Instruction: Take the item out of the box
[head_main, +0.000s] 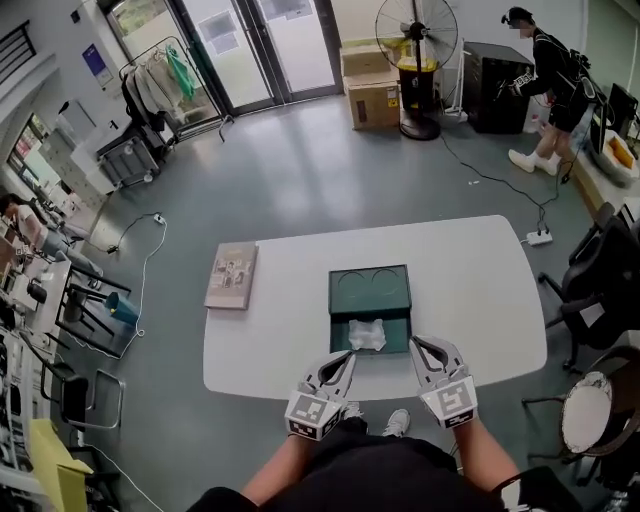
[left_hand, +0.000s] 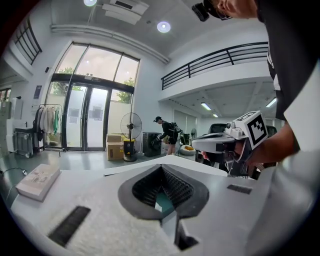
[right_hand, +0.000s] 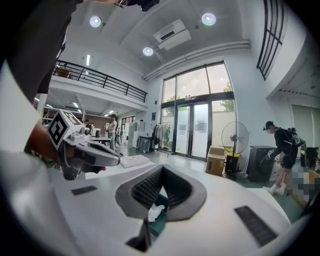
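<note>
A dark green box (head_main: 370, 303) lies open on the white table (head_main: 470, 290), its lid flat behind it. A crumpled white item (head_main: 366, 335) sits in the near compartment. My left gripper (head_main: 345, 360) hovers at the table's near edge just left of the item, jaws shut and empty. My right gripper (head_main: 420, 347) hovers at the box's near right corner, also shut and empty. The left gripper view shows a sliver of green box (left_hand: 162, 202) past the closed pads. In the right gripper view, the white item (right_hand: 154, 212) and the box (right_hand: 161, 221) lie just ahead.
A flat beige book or box (head_main: 232, 275) lies at the table's left end. Black chairs (head_main: 595, 290) stand right of the table, and a power strip (head_main: 539, 238) lies on the floor. A fan (head_main: 418, 40), cardboard boxes (head_main: 374, 100) and a person (head_main: 550, 80) are far back.
</note>
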